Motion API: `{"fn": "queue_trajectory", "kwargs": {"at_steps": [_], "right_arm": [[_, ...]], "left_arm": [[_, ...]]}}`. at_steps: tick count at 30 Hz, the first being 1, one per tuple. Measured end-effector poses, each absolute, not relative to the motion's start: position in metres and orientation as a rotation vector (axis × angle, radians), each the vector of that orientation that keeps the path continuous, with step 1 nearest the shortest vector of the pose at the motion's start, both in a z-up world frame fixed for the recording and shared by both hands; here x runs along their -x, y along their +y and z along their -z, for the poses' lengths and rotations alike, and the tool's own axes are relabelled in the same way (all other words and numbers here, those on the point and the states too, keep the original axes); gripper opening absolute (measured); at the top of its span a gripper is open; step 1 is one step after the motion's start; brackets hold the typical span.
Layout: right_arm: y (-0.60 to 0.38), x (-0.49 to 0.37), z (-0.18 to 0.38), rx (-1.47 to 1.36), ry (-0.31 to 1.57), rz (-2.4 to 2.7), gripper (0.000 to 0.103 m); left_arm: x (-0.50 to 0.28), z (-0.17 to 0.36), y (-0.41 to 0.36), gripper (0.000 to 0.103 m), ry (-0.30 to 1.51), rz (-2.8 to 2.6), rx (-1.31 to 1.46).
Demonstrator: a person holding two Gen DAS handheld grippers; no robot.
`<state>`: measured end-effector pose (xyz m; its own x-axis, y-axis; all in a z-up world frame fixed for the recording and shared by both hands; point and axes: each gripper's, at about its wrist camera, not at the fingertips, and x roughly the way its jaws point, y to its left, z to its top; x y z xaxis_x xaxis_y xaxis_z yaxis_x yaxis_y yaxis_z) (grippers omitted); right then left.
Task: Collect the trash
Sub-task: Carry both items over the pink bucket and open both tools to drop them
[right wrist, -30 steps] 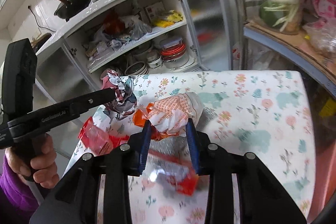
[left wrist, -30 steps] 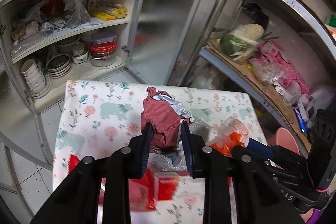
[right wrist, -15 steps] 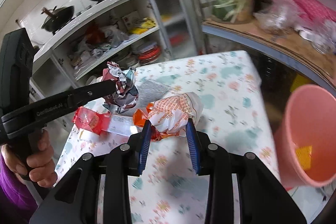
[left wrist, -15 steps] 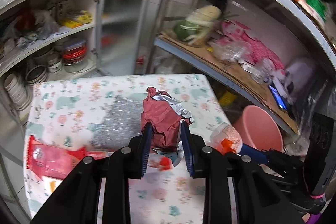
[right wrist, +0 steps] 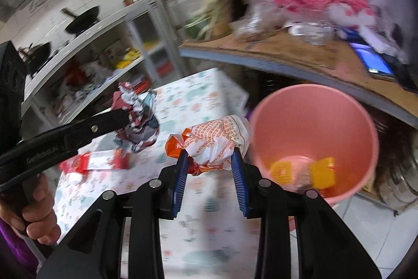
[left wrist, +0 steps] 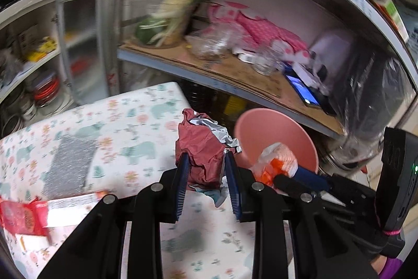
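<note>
In the left wrist view we see our left gripper [left wrist: 205, 169] with its jaws clamped on a crumpled red wrapper [left wrist: 201, 148] with silver foil showing at its top, held at the frame's centre above the worktop's [left wrist: 125, 132] right edge. In the right wrist view our right gripper [right wrist: 210, 166] has its jaws pressed on a crumpled white-and-orange wrapper [right wrist: 216, 140], also at centre, just left of the pink bin [right wrist: 313, 122]. The bin fills the right middle of that frame, standing beyond the worktop edge, with yellow scraps [right wrist: 322, 171] lying in its bottom. In the left view the bin sits right of centre, partly behind the other gripper and its wrapper. On the floral worktop, at lower left of the left view, a flat red packet [left wrist: 23, 216] lies beside a grey patch [left wrist: 70, 164]. At the lower left of the right view a hand [right wrist: 36, 213] grips the left tool's handle. A cluttered shelf [left wrist: 235, 69] runs behind, and it is blurred.
</note>
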<state>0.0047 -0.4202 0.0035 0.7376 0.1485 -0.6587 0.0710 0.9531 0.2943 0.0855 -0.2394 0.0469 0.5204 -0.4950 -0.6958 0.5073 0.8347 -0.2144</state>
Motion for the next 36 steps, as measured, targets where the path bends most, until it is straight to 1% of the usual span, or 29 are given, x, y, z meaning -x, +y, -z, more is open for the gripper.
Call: {"fn": "queue_trajectory", "kwargs": {"at_steps": [5, 11, 20, 29, 36], "right_arm": [[-0.455, -0.003, 0.002, -0.348, 0.747, 0.042, 0.034], [-0.475, -0.003, 0.009, -0.336, 0.759, 0.11, 0.034], [-0.494, -0.006, 0.025, -0.33, 0.799, 0.185, 0.034], [-0.501, -0.012, 0.042, -0.327, 0.846, 0.211, 0.034], [-0.501, -0.015, 0.048, -0.319, 0.864, 0.215, 0.034]], "left_arm": [[-0.085, -0.043, -0.275, 0.027, 0.831, 0.654, -0.077], [-0.087, -0.034, -0.311, 0.027, 0.844, 0.708, -0.116], [-0.092, -0.006, -0.352, 0.027, 0.892, 0.76, -0.178], [-0.095, 0.02, -0.372, 0.028, 0.944, 0.774, -0.205], [-0.097, 0.022, -0.381, 0.028, 0.939, 0.782, -0.208]]}}
